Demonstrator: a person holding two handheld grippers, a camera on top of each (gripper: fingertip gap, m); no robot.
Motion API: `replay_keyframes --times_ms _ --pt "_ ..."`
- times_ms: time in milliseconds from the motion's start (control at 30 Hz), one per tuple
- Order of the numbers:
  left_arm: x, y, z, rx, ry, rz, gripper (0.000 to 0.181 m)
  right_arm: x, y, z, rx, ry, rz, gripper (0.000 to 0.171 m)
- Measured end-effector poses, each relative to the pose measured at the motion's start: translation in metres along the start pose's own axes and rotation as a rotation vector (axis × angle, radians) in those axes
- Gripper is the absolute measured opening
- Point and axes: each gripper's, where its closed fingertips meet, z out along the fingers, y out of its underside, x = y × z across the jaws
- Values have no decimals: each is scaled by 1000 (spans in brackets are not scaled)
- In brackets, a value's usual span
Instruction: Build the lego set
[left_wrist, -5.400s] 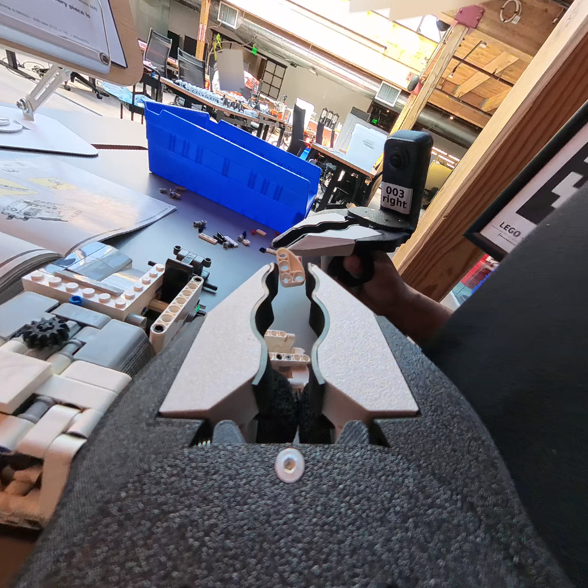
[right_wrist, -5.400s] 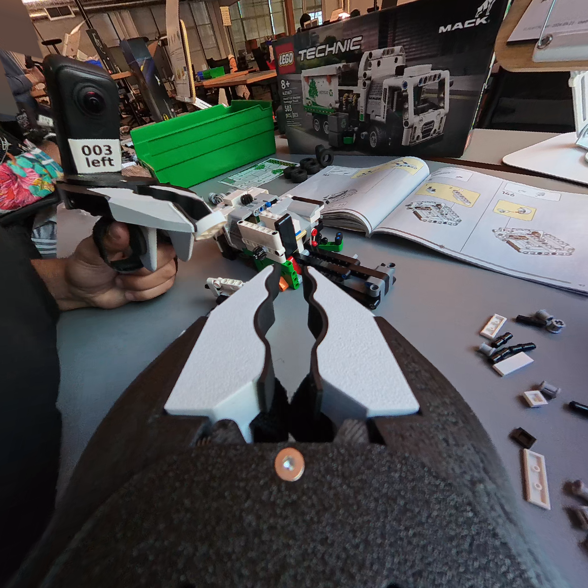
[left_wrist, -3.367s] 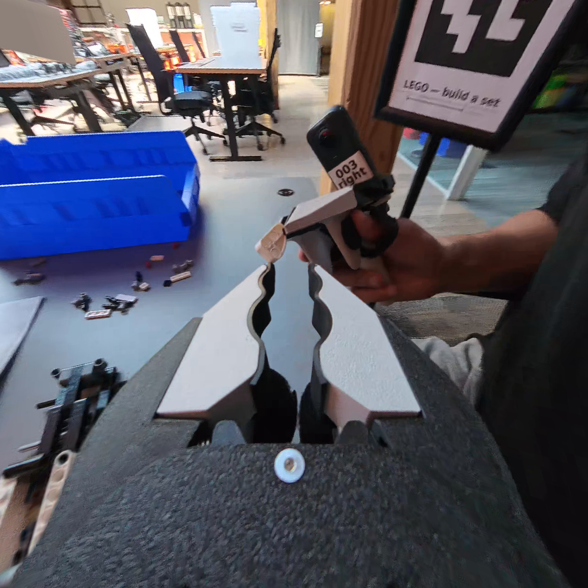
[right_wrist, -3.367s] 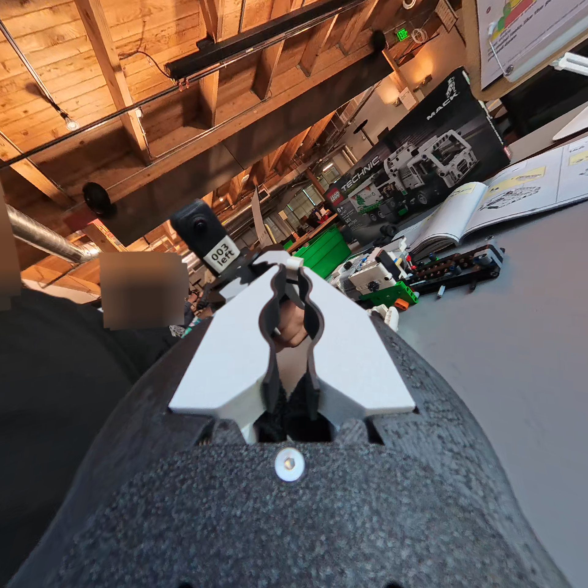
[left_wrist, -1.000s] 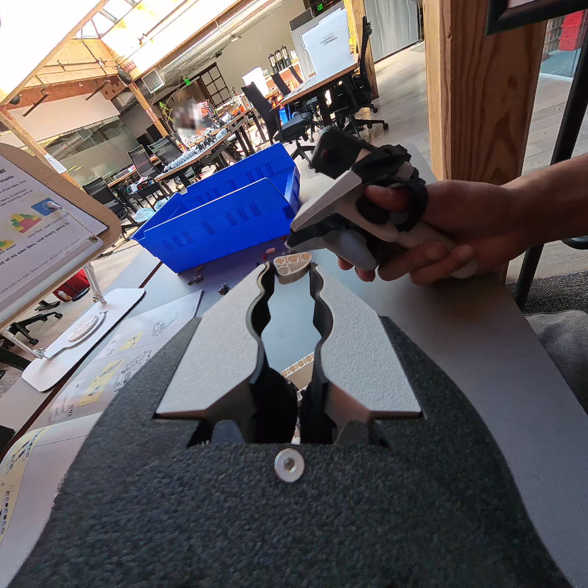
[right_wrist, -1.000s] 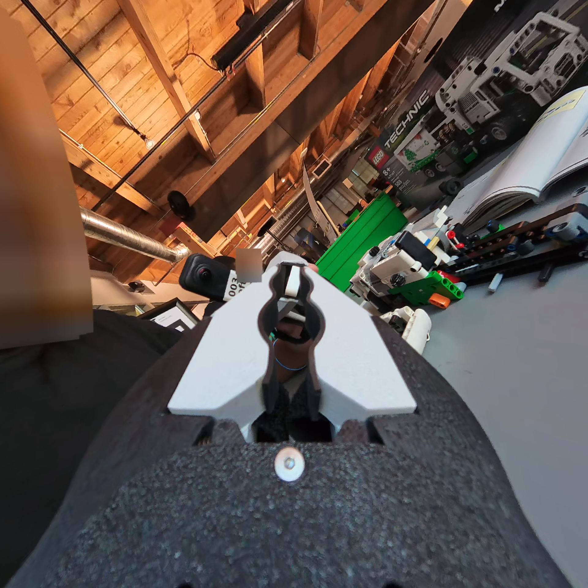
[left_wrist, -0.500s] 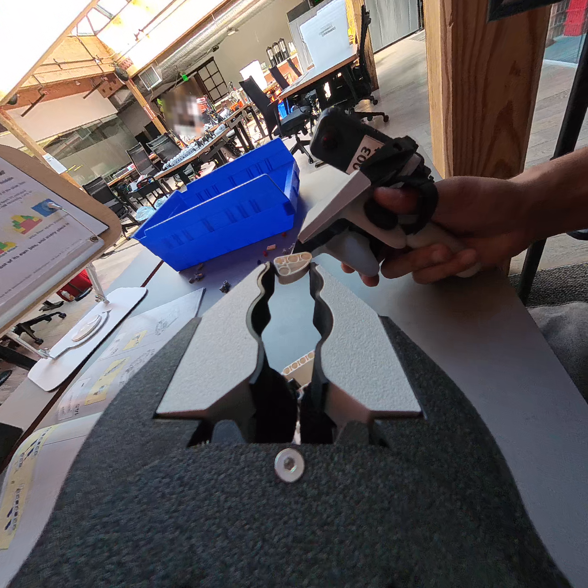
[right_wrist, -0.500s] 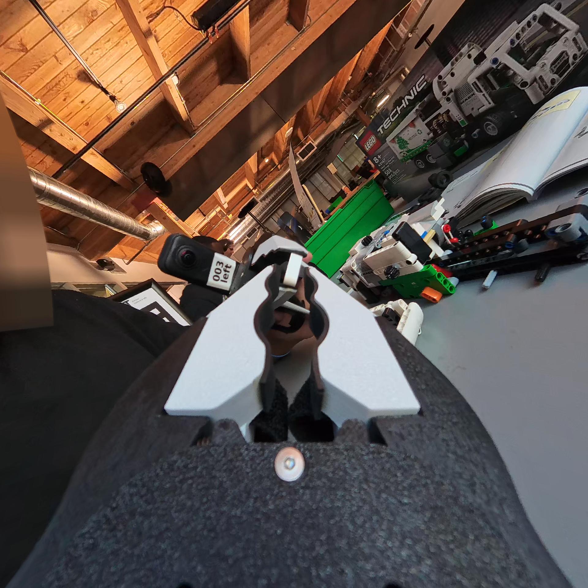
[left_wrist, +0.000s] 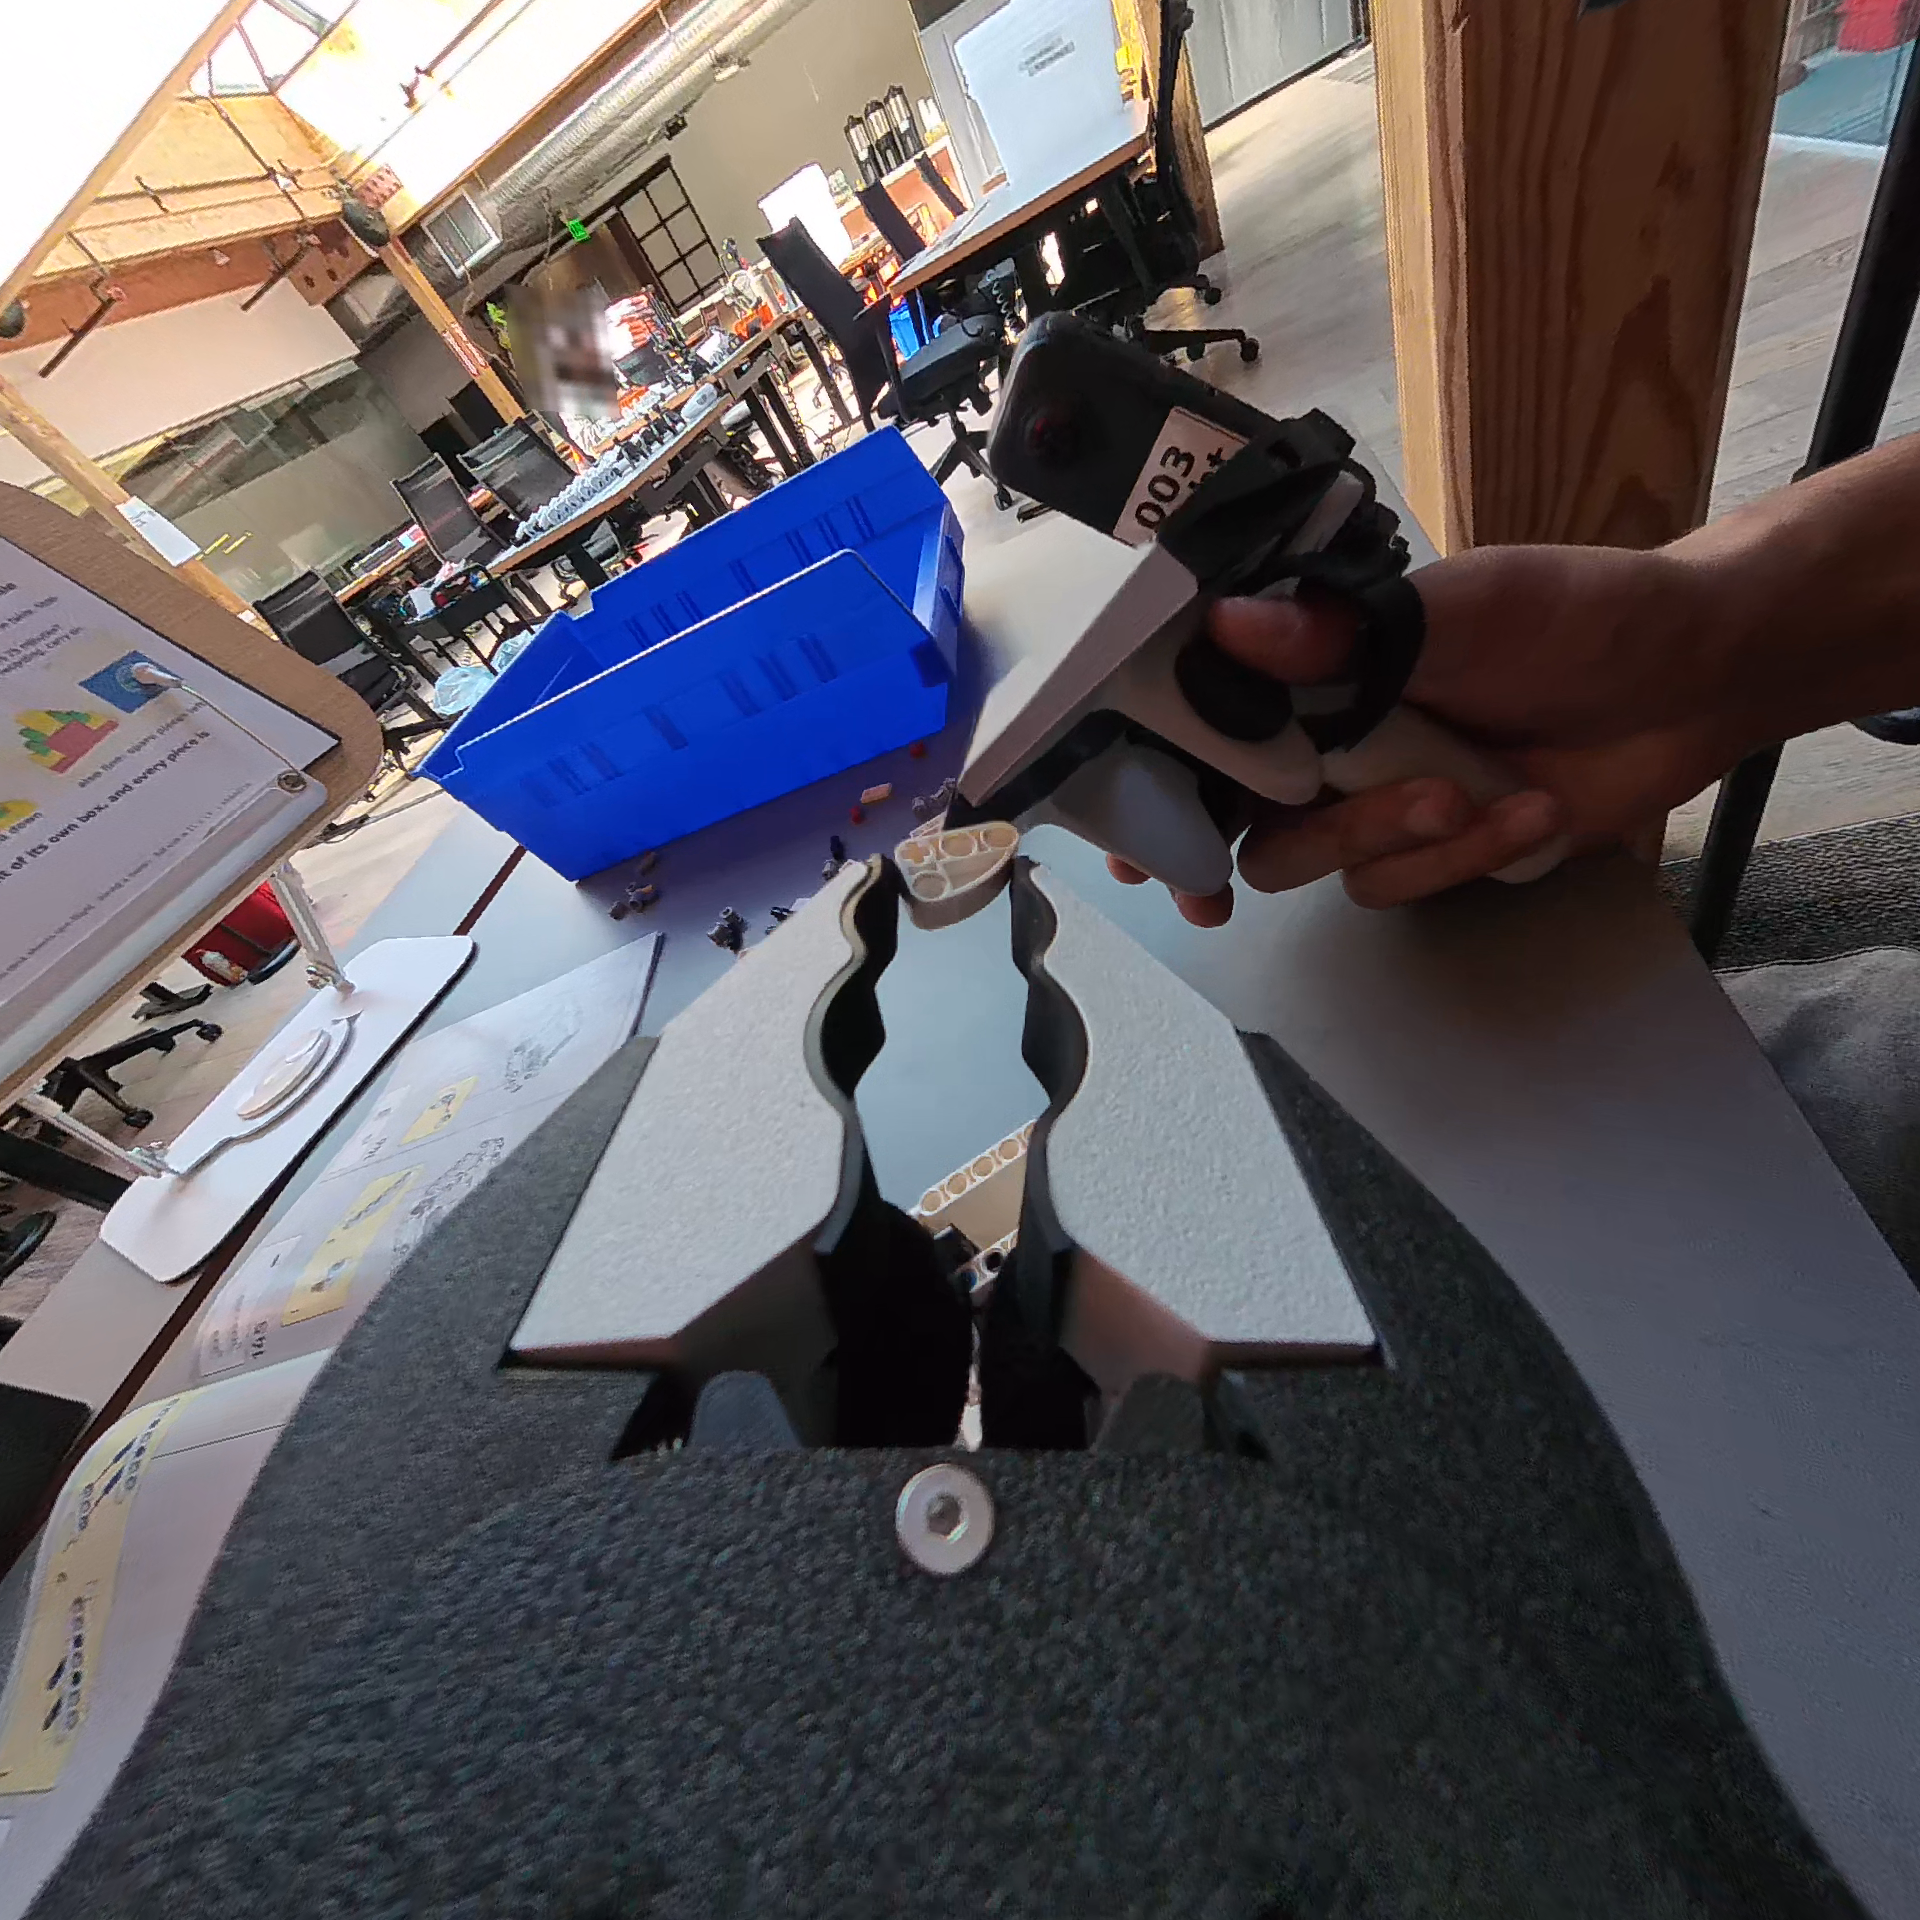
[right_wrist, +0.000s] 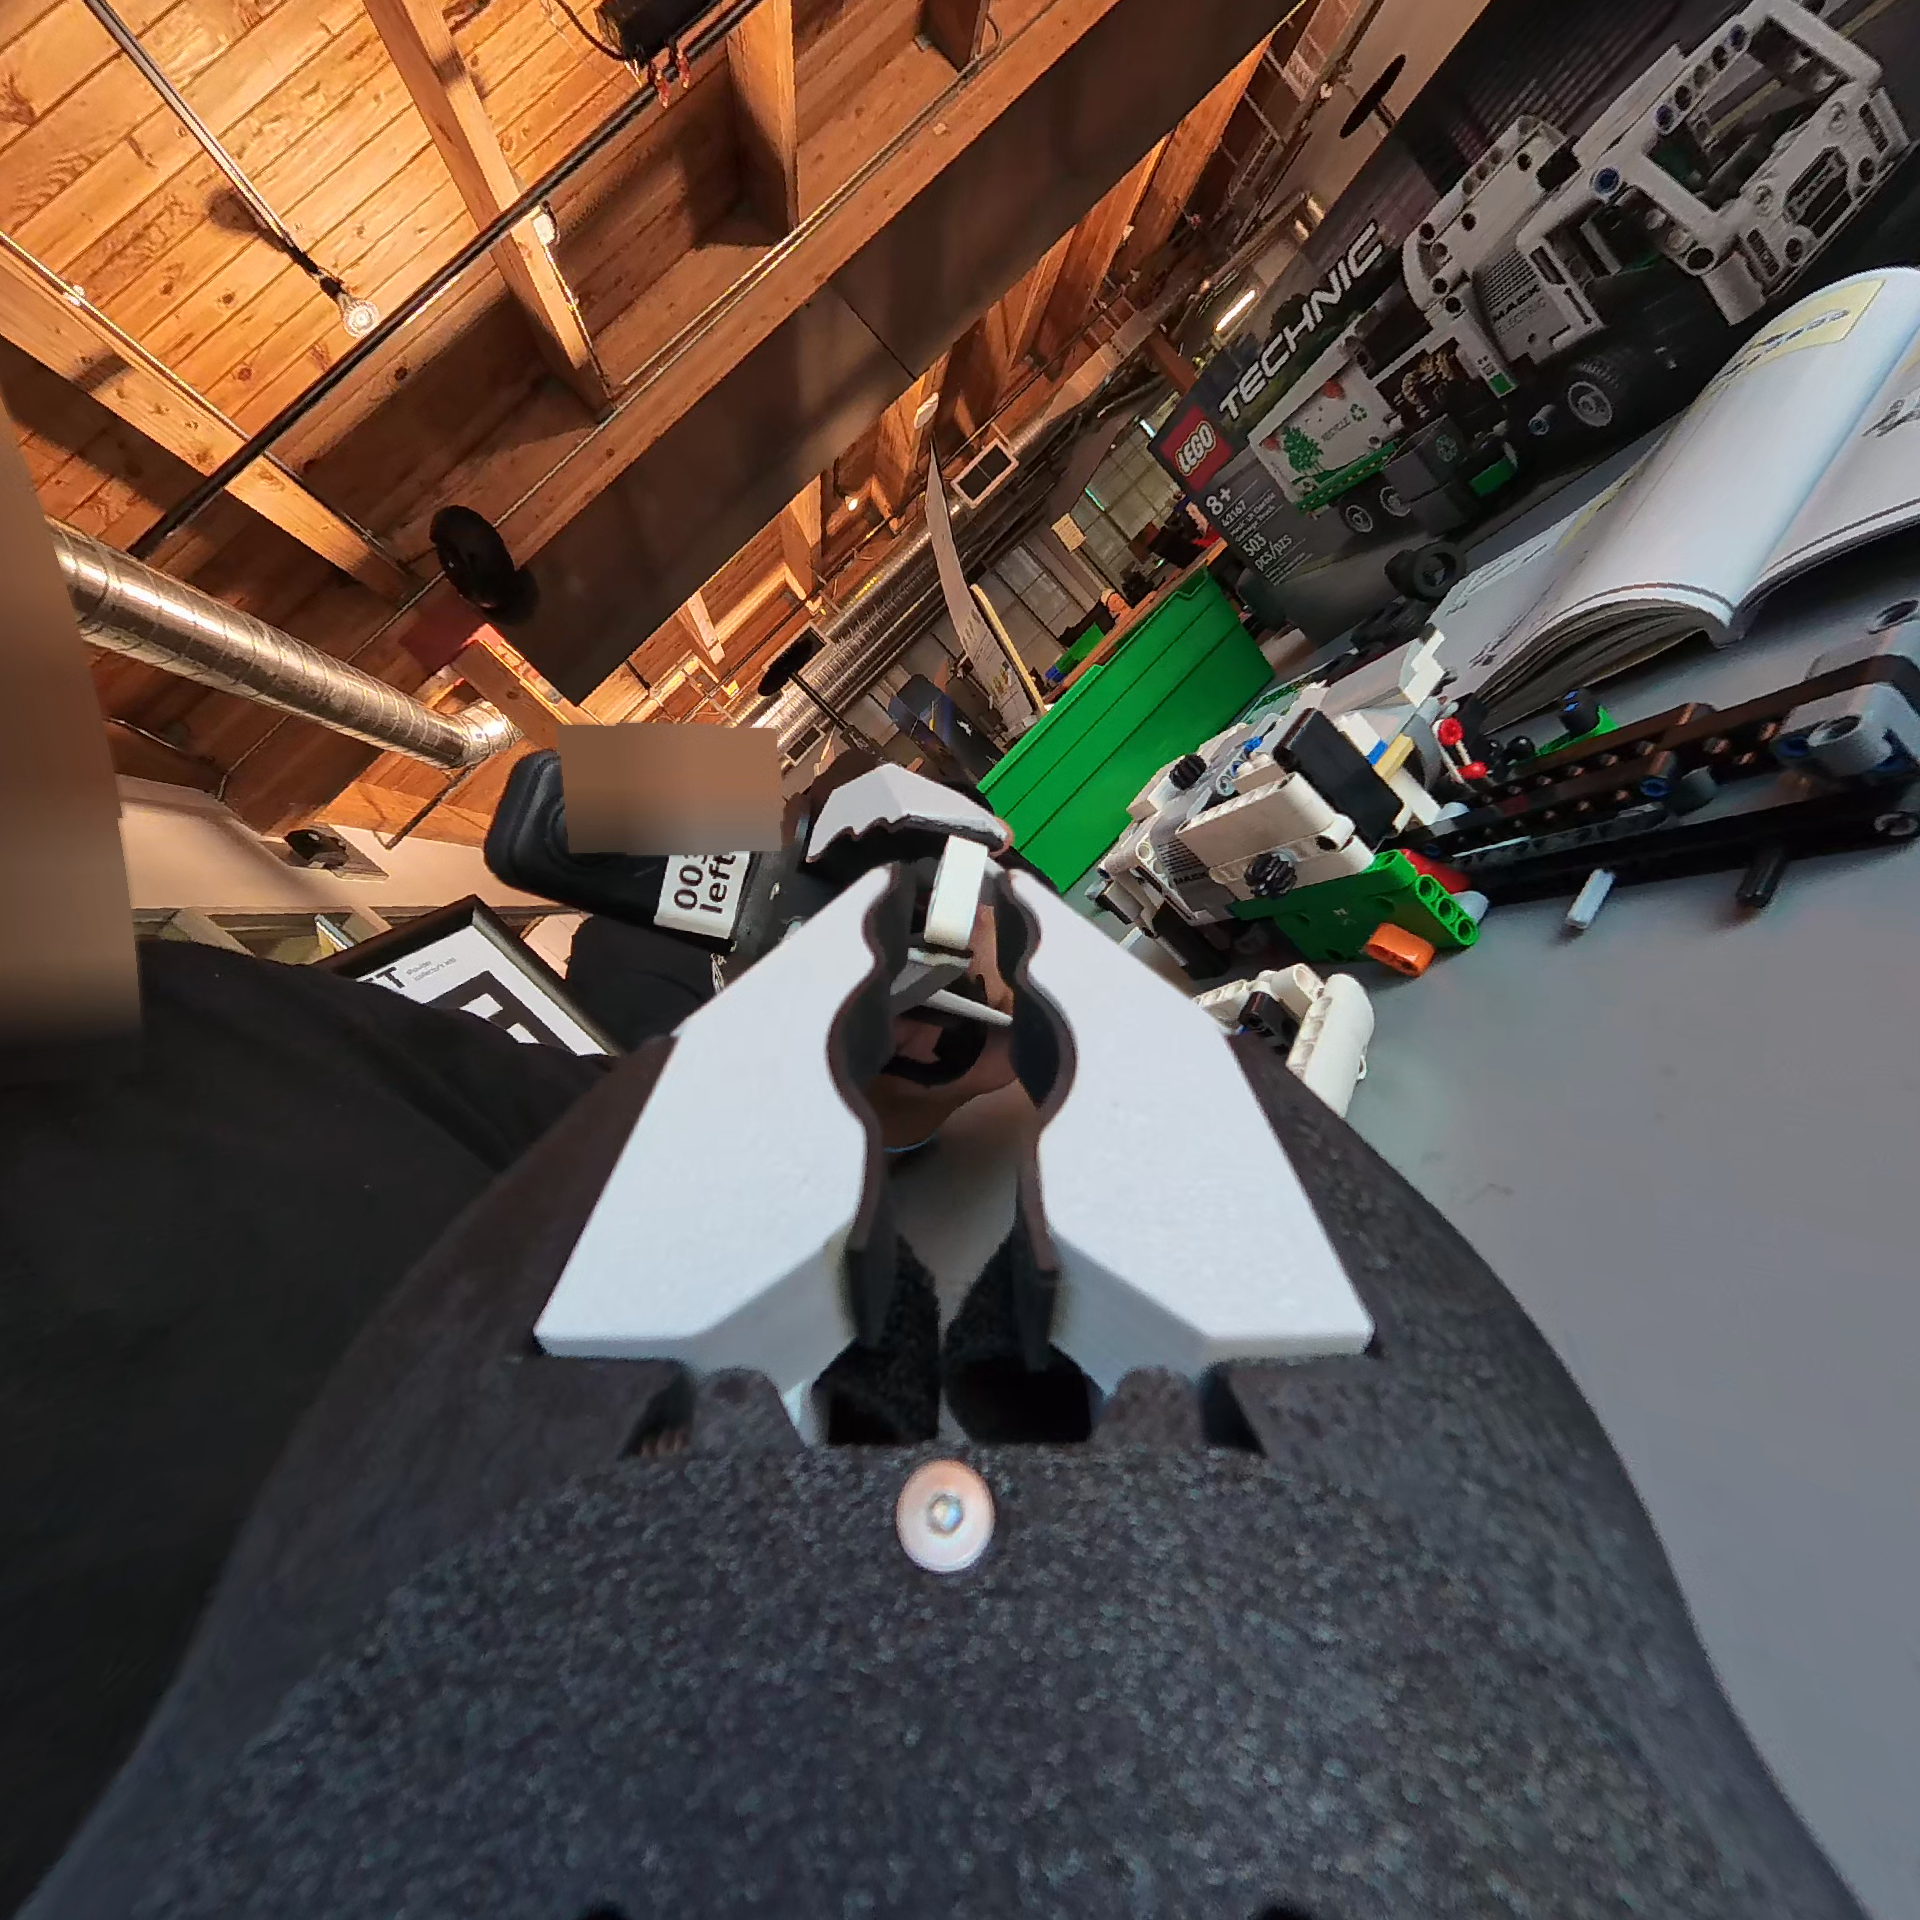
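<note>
A big workshop with wood beams sits behind the grey surface (left_wrist: 1455, 1091). The left gripper (left_wrist: 951, 883) has its fingers closed on a small white plastic lego piece with round holes (left_wrist: 951, 868), held up in the air over the near edge. The right gripper (right_wrist: 951, 894) pinches the same piece. I think one should let go slowly, only when the other holds tight. The half-built white and green lego truck (right_wrist: 1278, 831) waits farther along the surface.

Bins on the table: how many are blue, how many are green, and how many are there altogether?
Blue bin: 1
Green bin: 1
Total: 2
</note>
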Motion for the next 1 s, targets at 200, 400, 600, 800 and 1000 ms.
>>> replay_keyframes --times_ms 200,400,600,800,1000 --pt "2 -2 -1 9 -5 35 20 -3 9 4 -58 -12 -4 11" --pt "2 0 1 14 -6 -8 20 -2 8 3 -42 52 -100 7" --pt "-8 -2 0 35 45 -244 21 2 -11 -10 71 239 -341 7" --pt "-6 -21 -3 165 211 -677 26 -10 -6 -5 -9 521 -1018 7" --pt "-2 -20 -2 180 275 -745 28 -14 7 2 -51 541 -1170 7"
